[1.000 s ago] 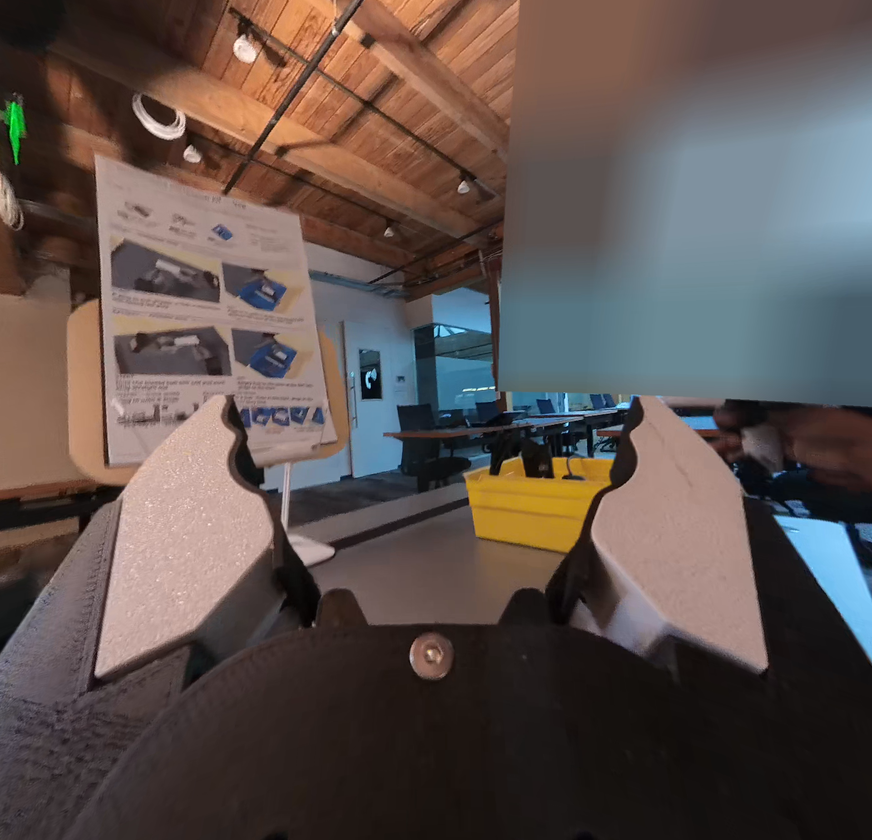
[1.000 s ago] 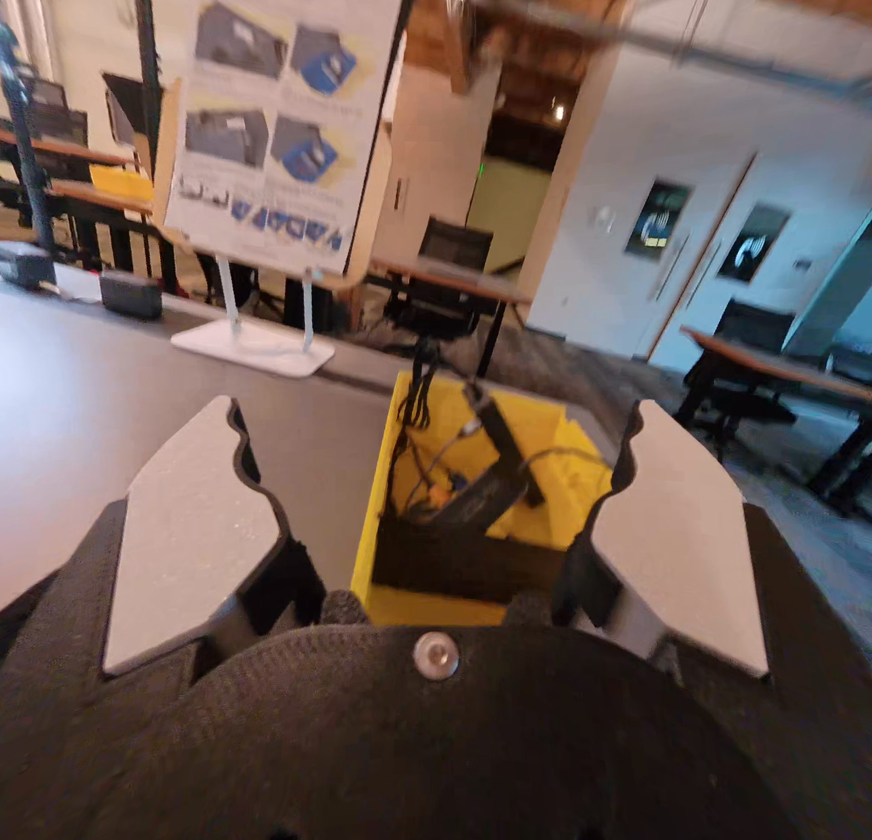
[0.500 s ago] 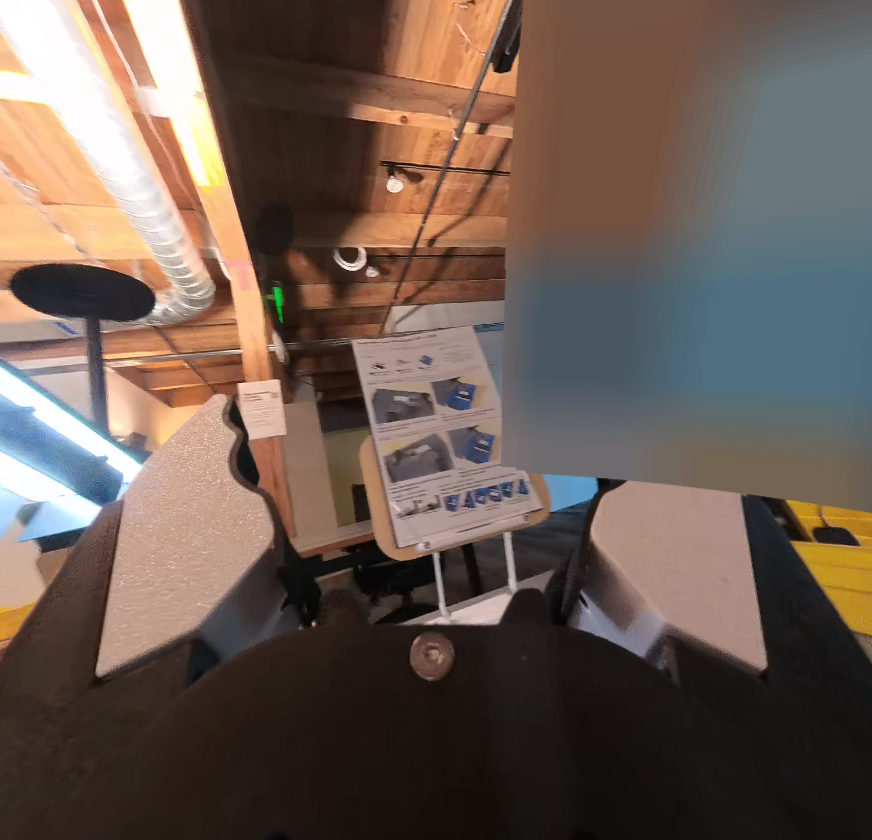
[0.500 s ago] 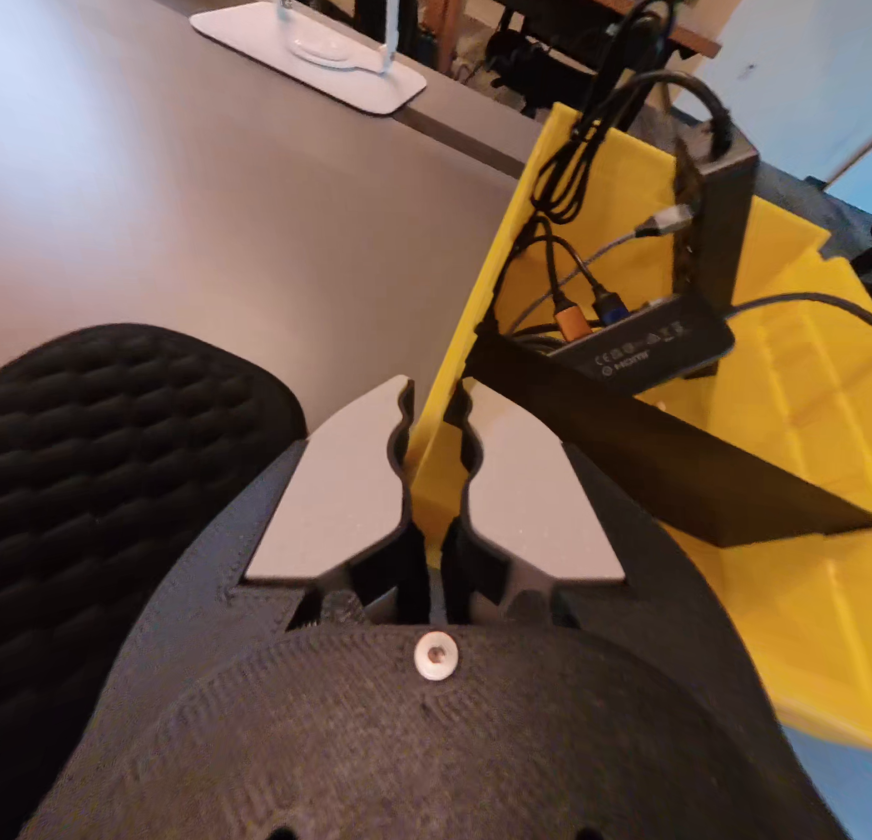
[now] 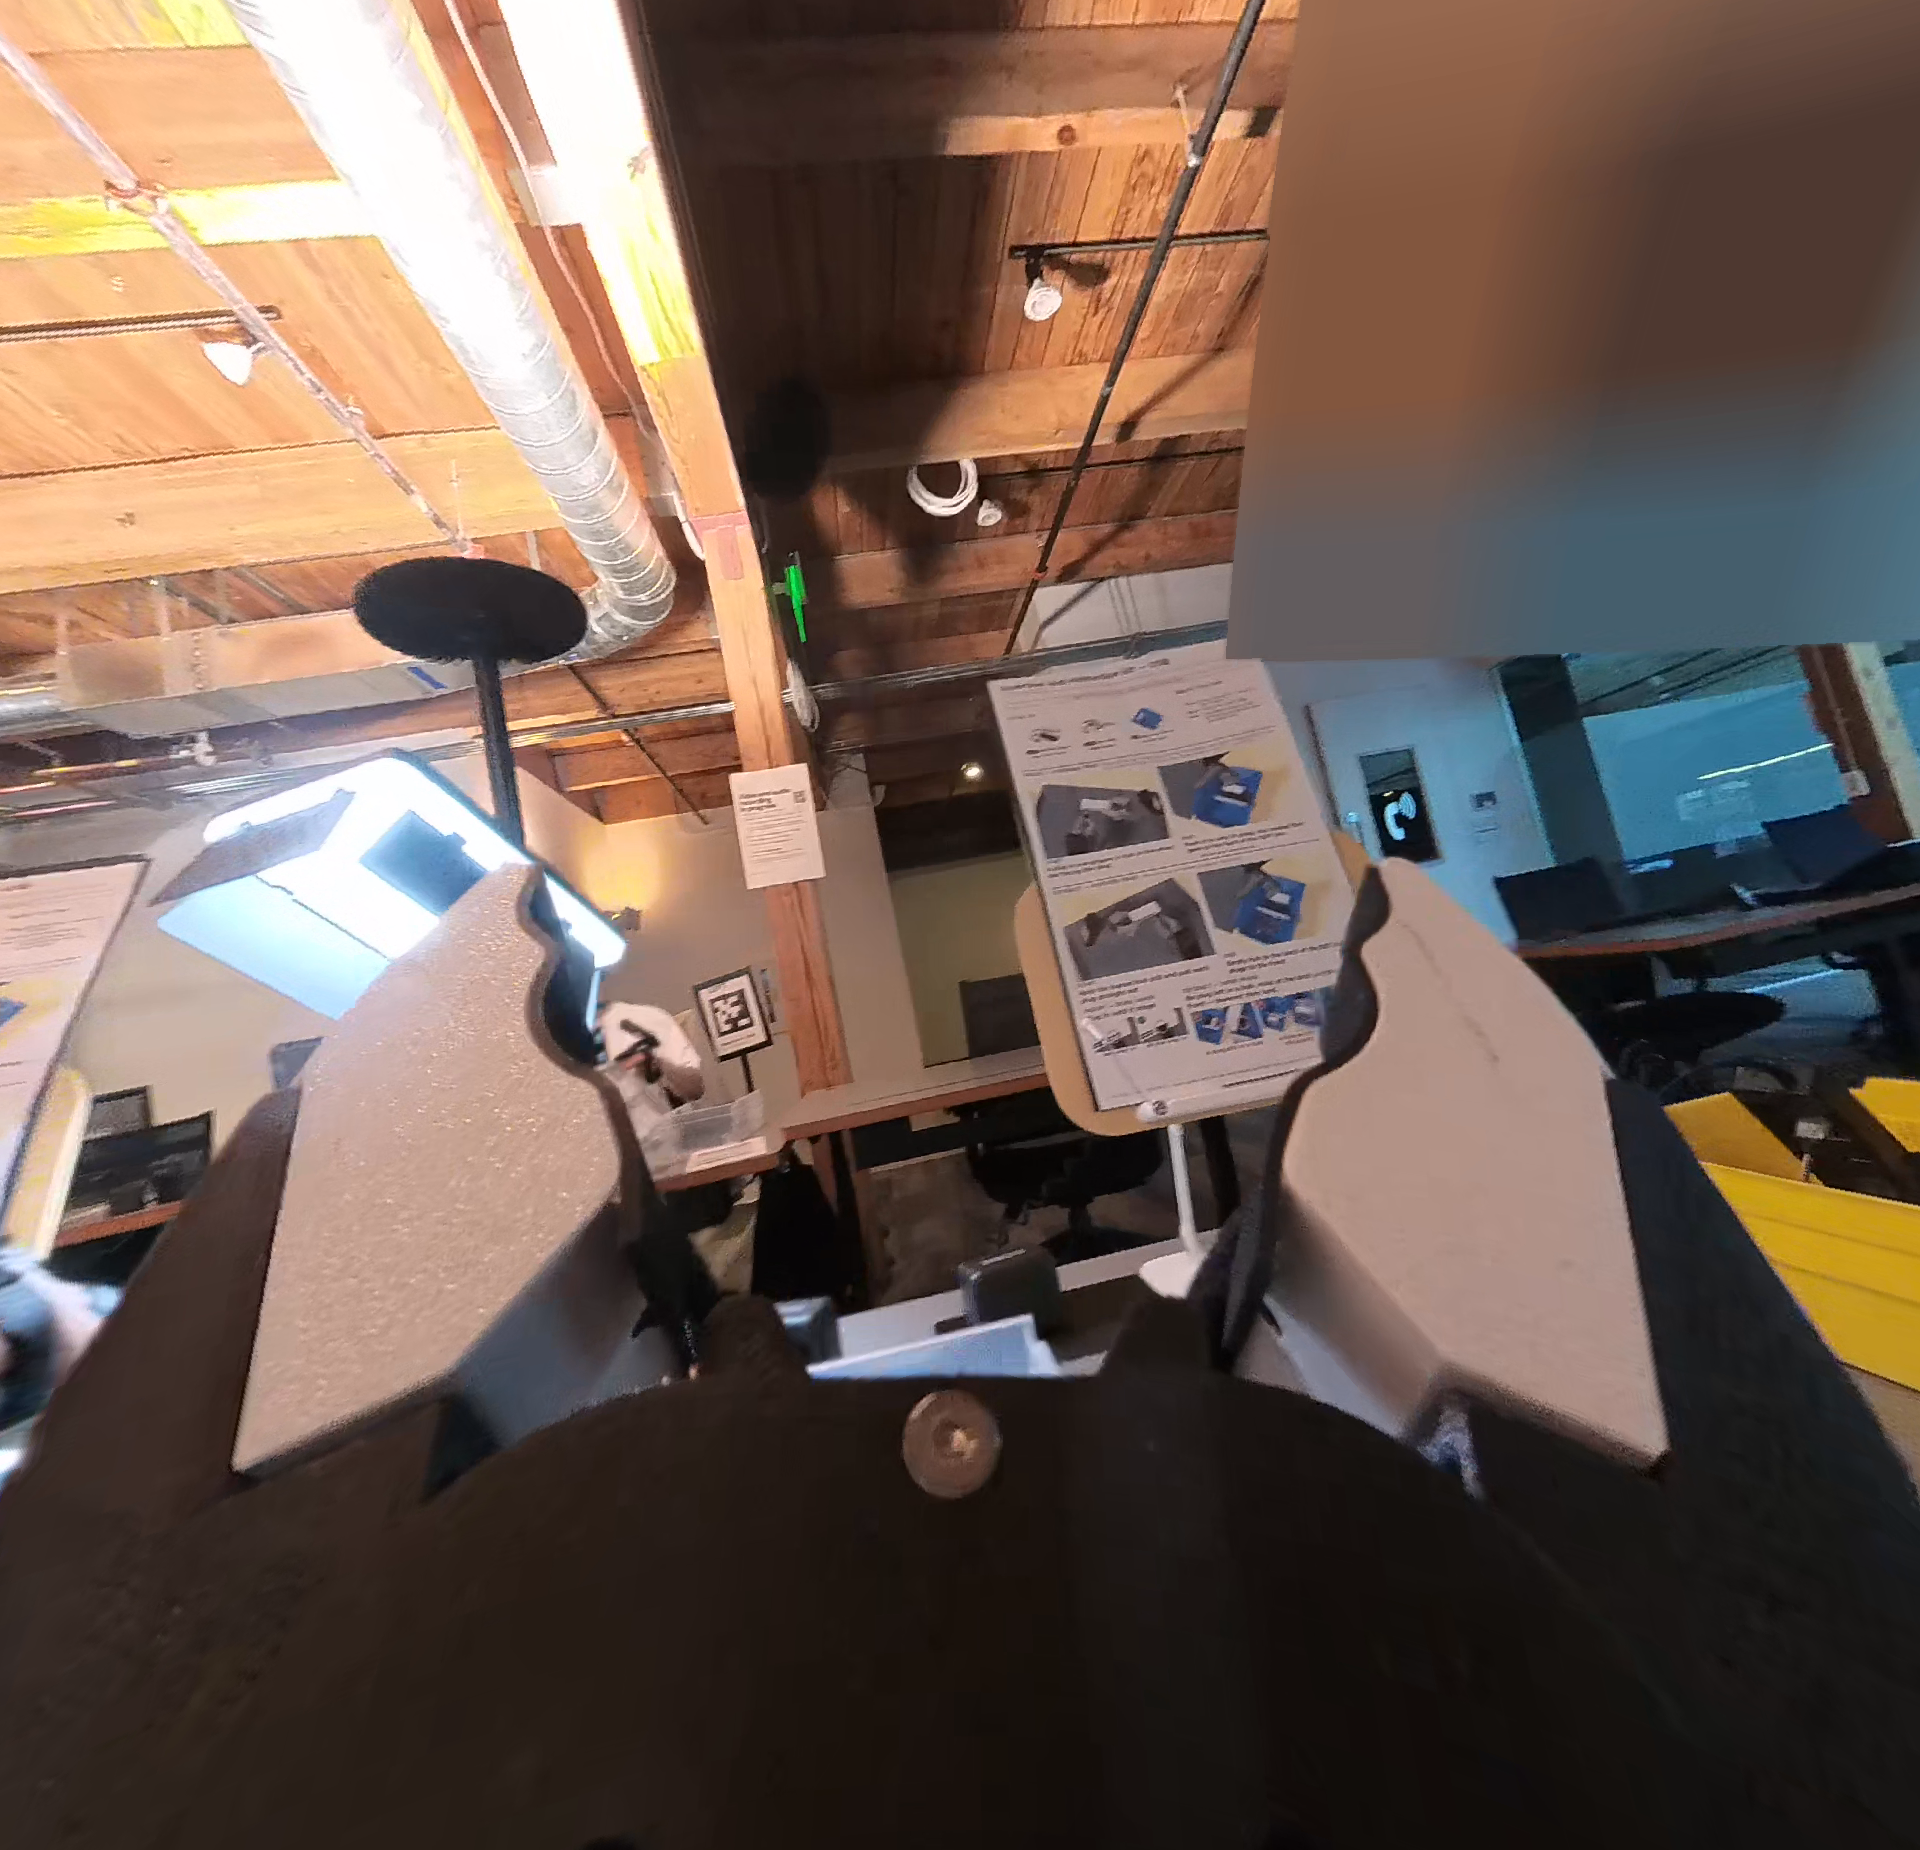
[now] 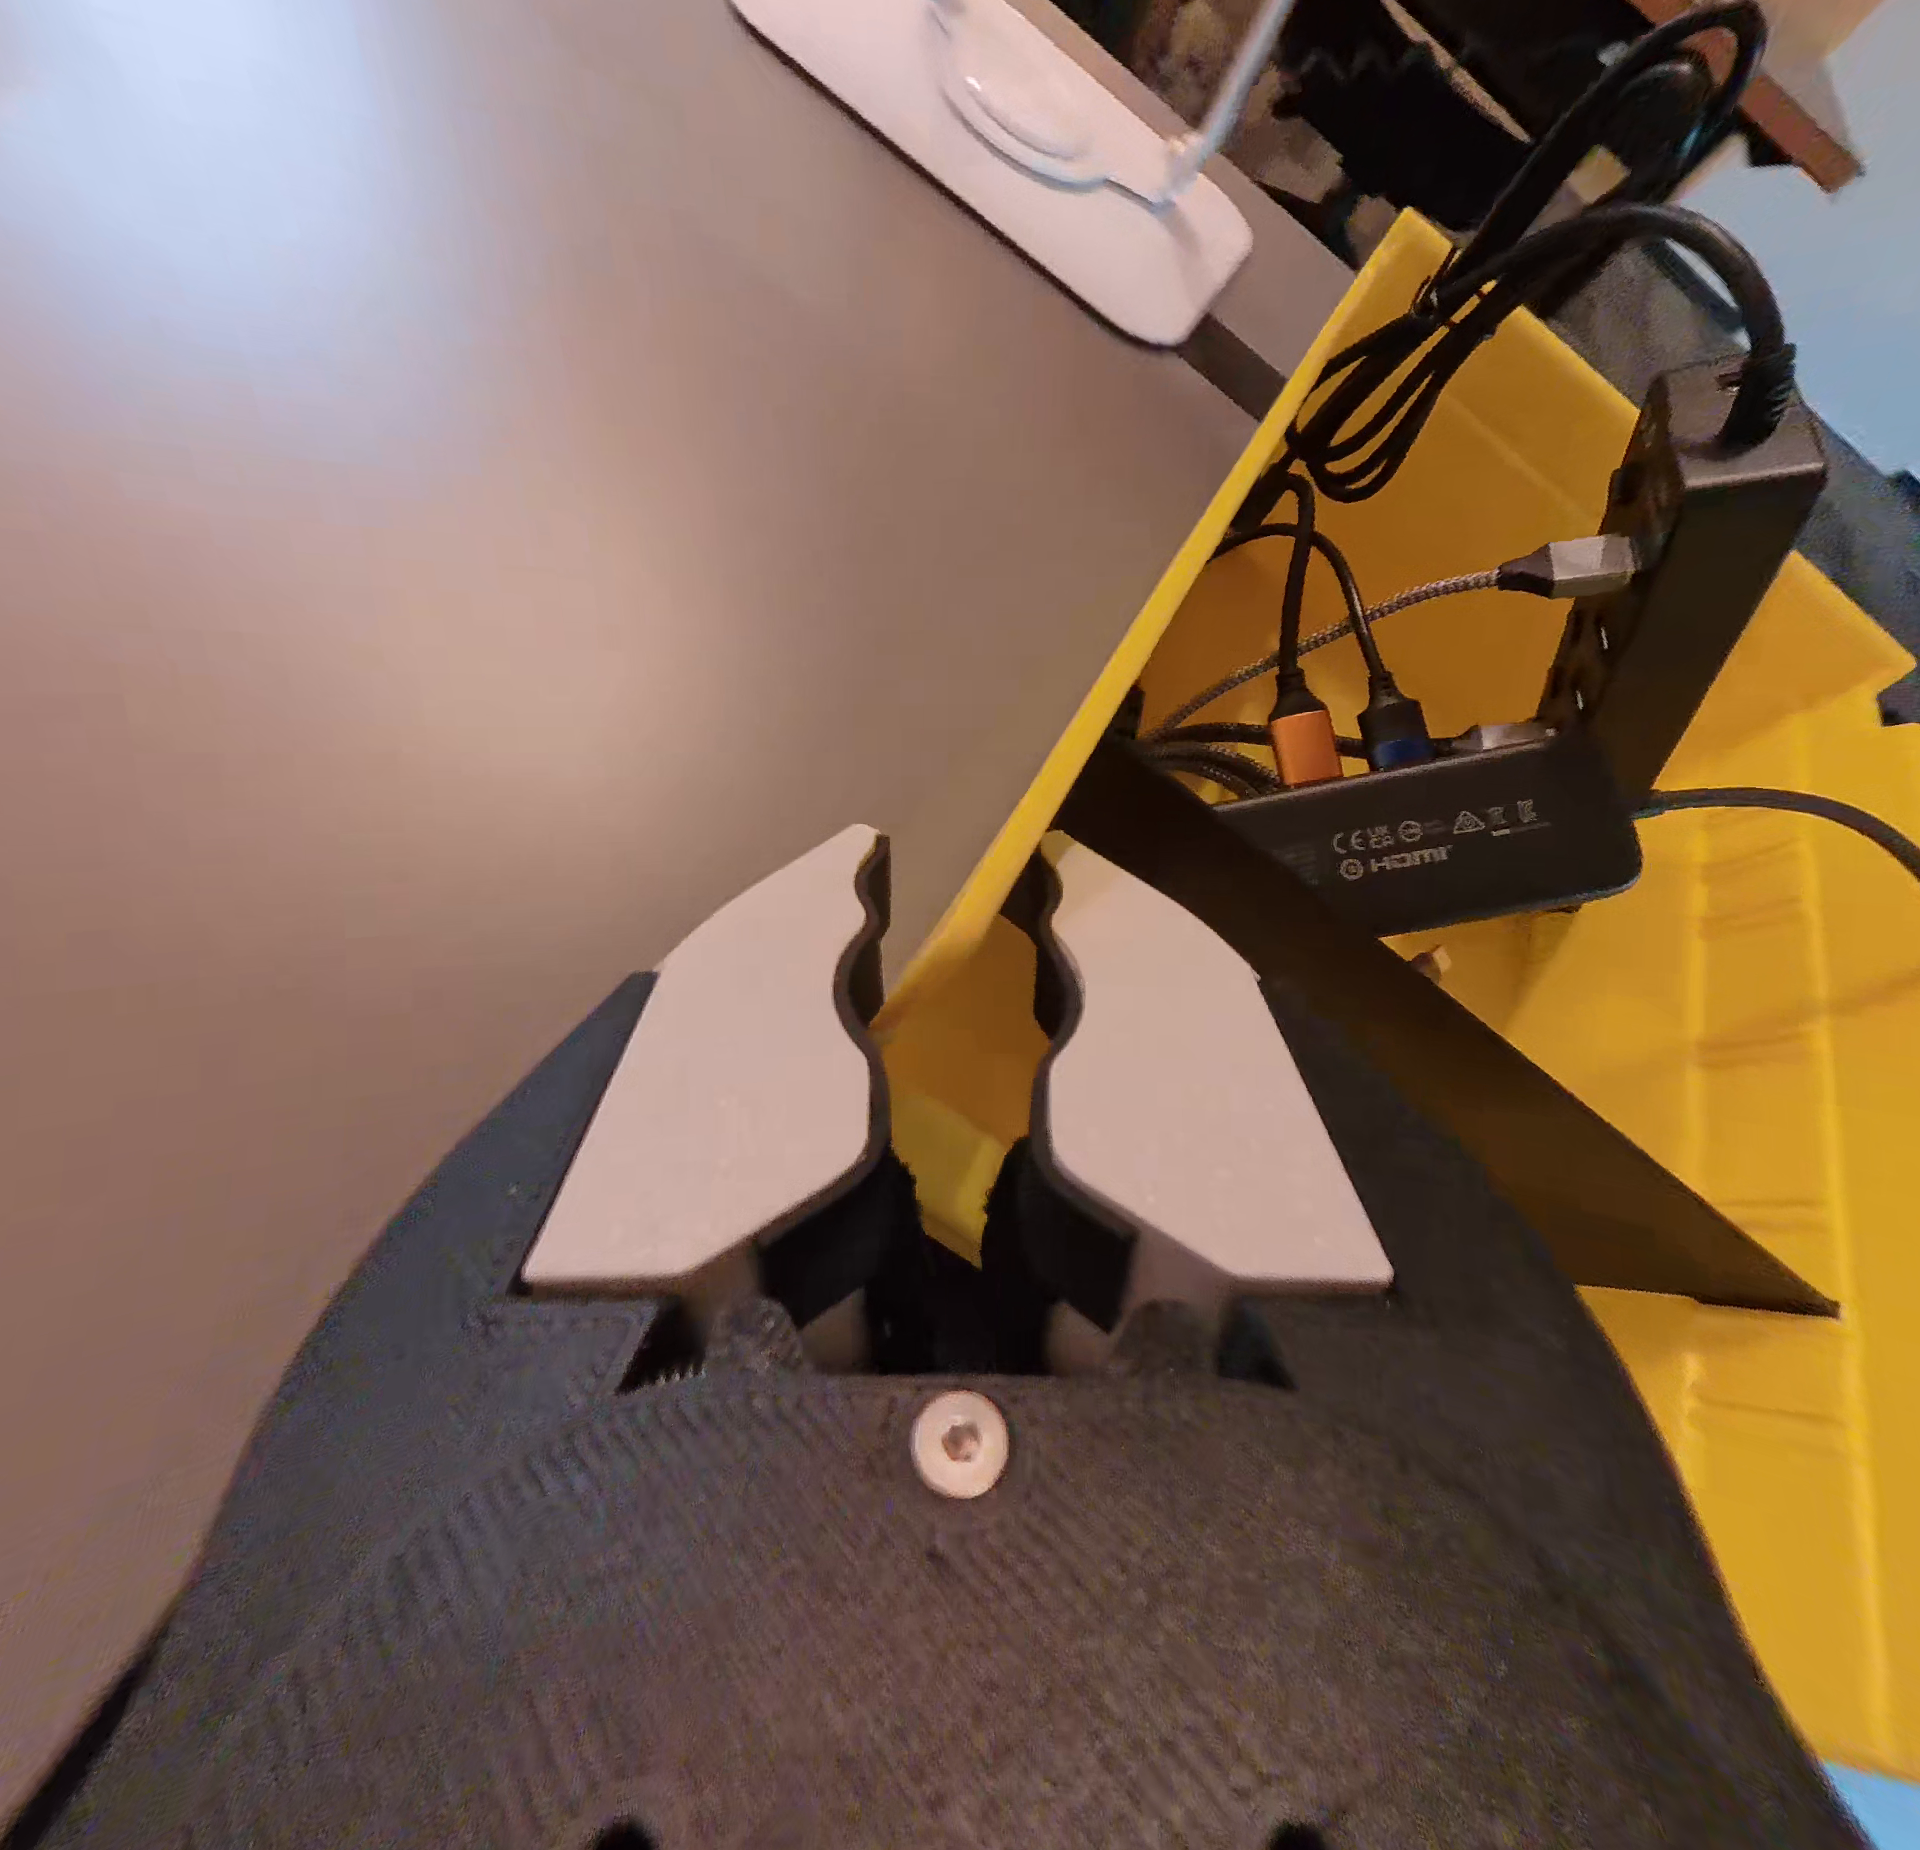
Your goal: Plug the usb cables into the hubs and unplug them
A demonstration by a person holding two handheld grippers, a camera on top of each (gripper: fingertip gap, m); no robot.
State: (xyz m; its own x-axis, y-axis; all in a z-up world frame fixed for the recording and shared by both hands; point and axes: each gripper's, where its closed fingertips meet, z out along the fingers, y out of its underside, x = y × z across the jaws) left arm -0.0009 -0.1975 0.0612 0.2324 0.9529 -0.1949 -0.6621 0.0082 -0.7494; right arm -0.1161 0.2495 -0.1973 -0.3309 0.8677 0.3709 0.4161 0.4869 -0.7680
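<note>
In the right wrist view a yellow bin (image 6: 1714, 1021) stands on the grey table (image 6: 416, 553). My right gripper (image 6: 961, 865) is shut on the bin's near left wall (image 6: 966, 1062). Inside the bin a flat dark hub (image 6: 1455, 834) holds an orange plug (image 6: 1304, 746) and a blue plug (image 6: 1397, 735). An upright black hub (image 6: 1704, 533) holds a grey braided plug (image 6: 1579, 566). Black cables (image 6: 1455, 325) loop over the bin's rim. My left gripper (image 5: 951, 917) is open and empty, tilted up toward the ceiling. The bin shows at the right edge of the left wrist view (image 5: 1829, 1250).
A white stand base (image 6: 987, 138) sits on the table beyond the bin. Its instruction sheet (image 5: 1174, 865) shows in the left wrist view. A black floor lamp (image 5: 473, 616), desks and chairs stand farther back. A small dark box (image 5: 1003, 1281) sits on the table's far edge. The grippers' ends are close to 55 cm from one another. My right gripper's tips are some 40 cm from the white stand base (image 6: 987, 138).
My right gripper came down from open above the bin and closed on its wall, then stayed clamped as the view tilted. My left gripper stayed open and swung up and left.
</note>
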